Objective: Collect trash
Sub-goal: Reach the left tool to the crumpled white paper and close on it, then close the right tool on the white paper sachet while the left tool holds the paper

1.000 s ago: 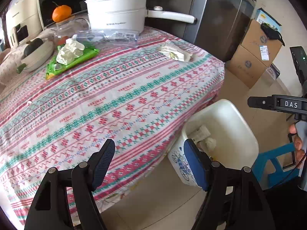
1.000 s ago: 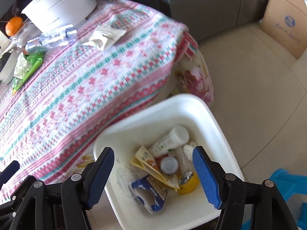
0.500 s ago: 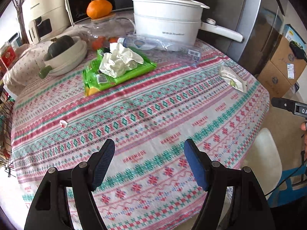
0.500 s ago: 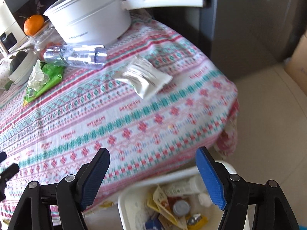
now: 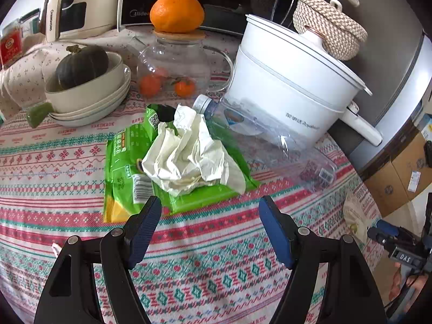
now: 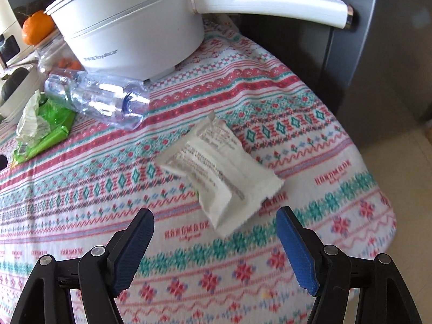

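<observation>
My left gripper (image 5: 209, 216) stands wide and empty, just short of the crumpled tissue (image 5: 189, 159) that lies on the green wrapper (image 5: 127, 178). My right gripper (image 6: 214, 232) is likewise spread wide and empty, with the white sachet (image 6: 216, 172) lying flat on the tablecloth (image 6: 297, 124) just beyond its tips. For the tissue, I would straddle the highest fold and close on paper only, leaving the wrapper. For the sachet, I would pinch a raised edge.
</observation>
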